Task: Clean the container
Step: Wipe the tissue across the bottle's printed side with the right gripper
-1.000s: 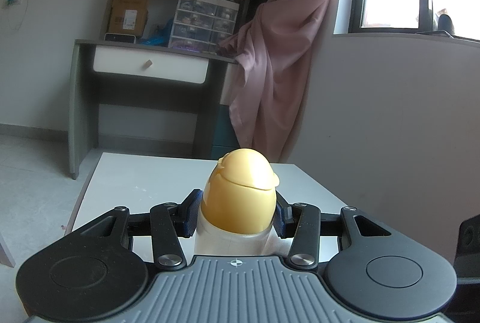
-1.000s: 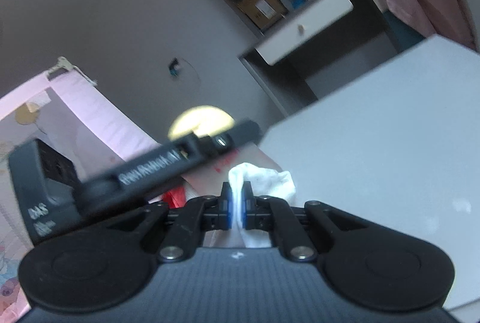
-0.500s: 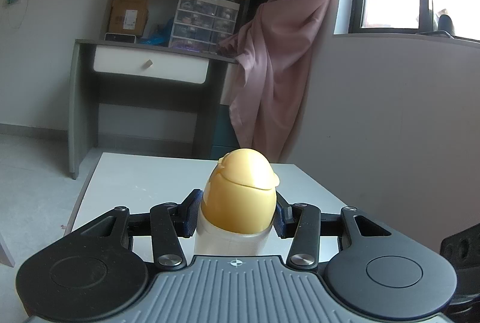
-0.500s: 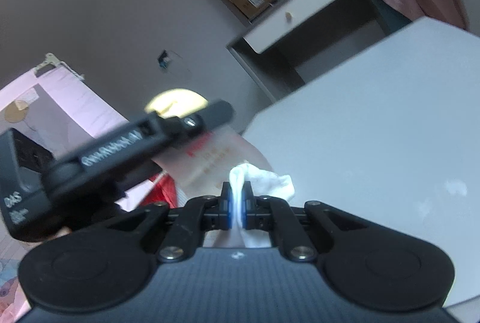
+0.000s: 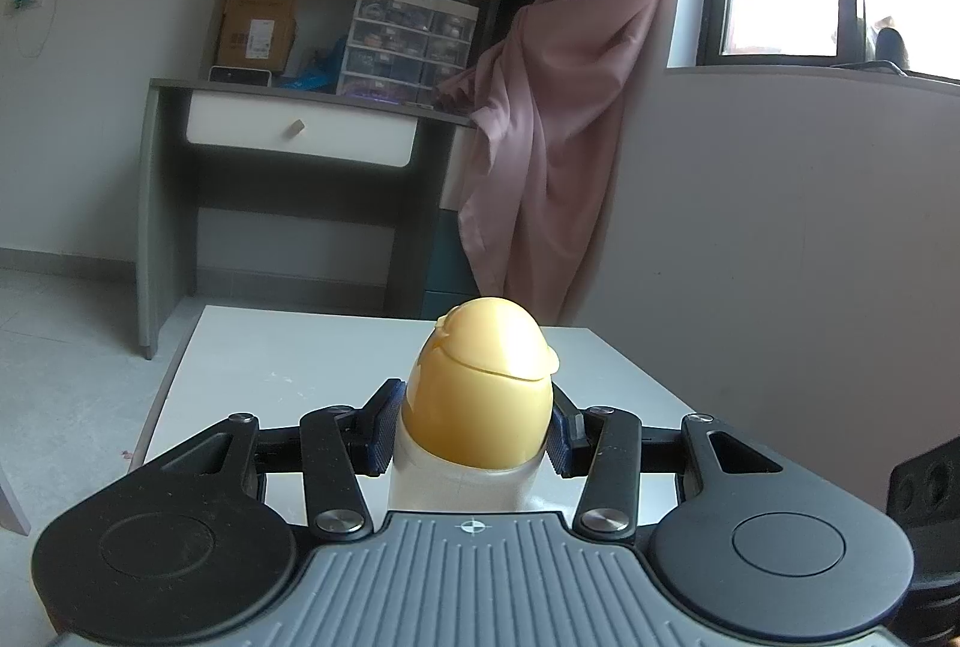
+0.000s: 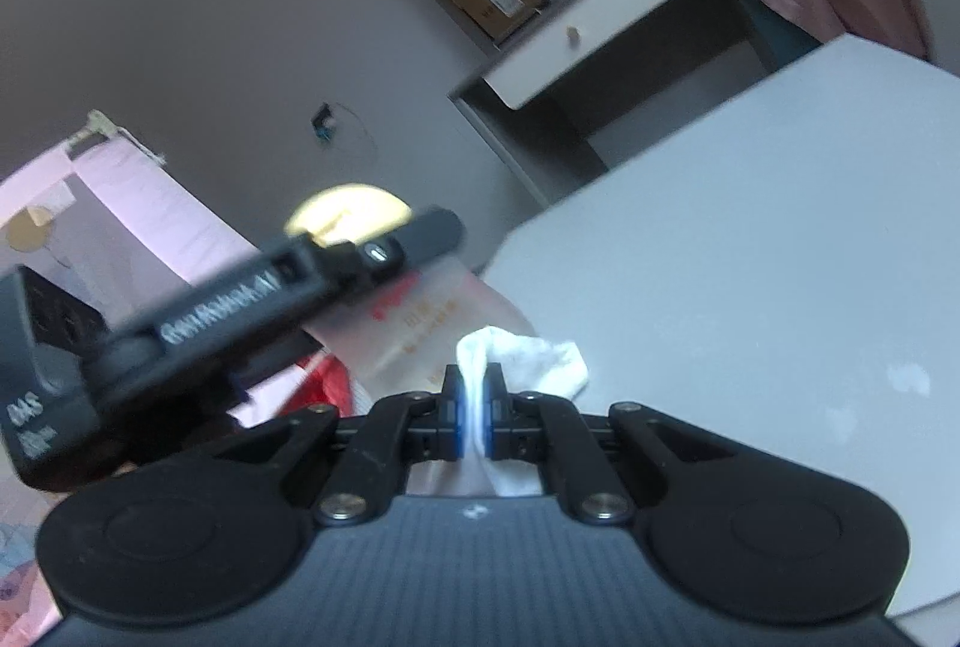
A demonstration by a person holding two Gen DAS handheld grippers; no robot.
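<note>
While the left gripper (image 5: pixel 474 431) squeezes the bottle (image 5: pixel 480 407) from both sides, the bottle stands up straight over the white table (image 5: pixel 288 365). Its yellow egg-shaped cap (image 5: pixel 489 377) is shut, and I cannot tell what is inside. The right gripper (image 6: pixel 474 401) is pinched tight on a white cloth (image 6: pixel 528 353), which sits just beside the bottle's see-through side. Far back stand a gray desk (image 5: pixel 156 203) and a pink curtain (image 5: pixel 564 119).

White container (image 5: pixel 459 485) with a rounded yellow flip cap (image 5: pixel 486 383) – upright, cap closed, clamped at its sides above the white table (image 5: pixel 270 365).
</note>
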